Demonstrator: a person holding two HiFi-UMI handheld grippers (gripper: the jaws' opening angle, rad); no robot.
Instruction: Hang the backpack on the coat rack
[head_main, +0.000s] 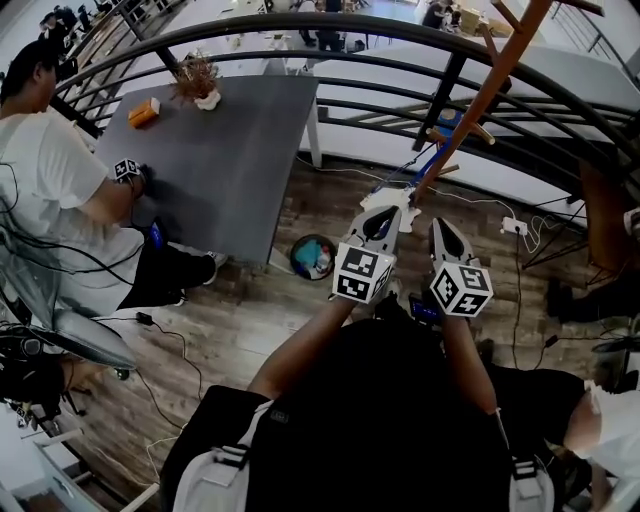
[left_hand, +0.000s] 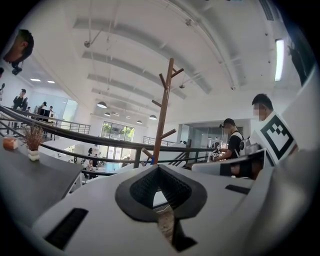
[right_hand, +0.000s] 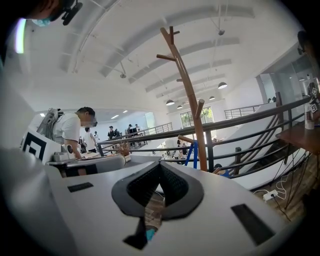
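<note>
- Left gripper (head_main: 390, 212) and right gripper (head_main: 442, 232): jaws pressed together on nothing, both aimed at the coat rack (head_main: 480, 100), probably sizing up the approach.
- Backpack (head_main: 380, 430) sits low against the person, between the arms, ungripped. Its straps (head_main: 232, 458) splay toward the lower corners; long axis unclear.

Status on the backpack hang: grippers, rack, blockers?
Shut and empty: left hand-held gripper, right hand-held gripper. Backpack in neither; can't place it. Coat rack straight ahead, railing behind it.
</note>
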